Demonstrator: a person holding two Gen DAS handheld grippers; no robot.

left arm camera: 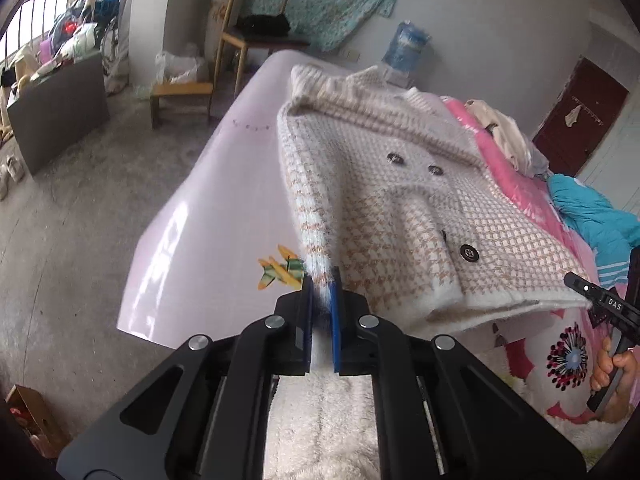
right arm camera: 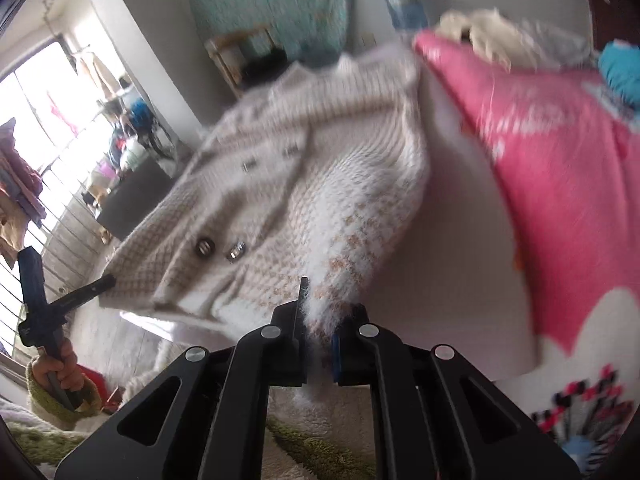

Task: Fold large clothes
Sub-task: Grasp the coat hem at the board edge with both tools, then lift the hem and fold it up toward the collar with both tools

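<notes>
Tongs of the left gripper point(left arm camera: 322, 280), at lower centre of the left wrist view, are pressed together on the fuzzy white hem of the knitted coat point(left arm camera: 400, 208). In the right wrist view, the right gripper point(right arm camera: 320, 300) is likewise pinched on a hem corner of the same coat point(right arm camera: 304, 184), white fibres being seen between its pads.

Each gripper is aimed obliquely downward over the bed. At the right edge of the left wrist view, the right gripper point(left arm camera: 580, 286) is seen clamped on the far hem corner, its handle held by a hand point(left arm camera: 612, 372). At the lower left of the right wrist view, the left gripper point(right arm camera: 106, 280) is held by a hand point(right arm camera: 60, 368) in a green fleece cuff.

The coat, cream with a tan houndstooth pattern and 4 dark buttons, is spread across the centre of both views over a pale lilac sheet point(left arm camera: 224, 184); its hem is lifted clear of the sheet. A pink floral quilt point(right arm camera: 552, 184) lies to its right.
</notes>
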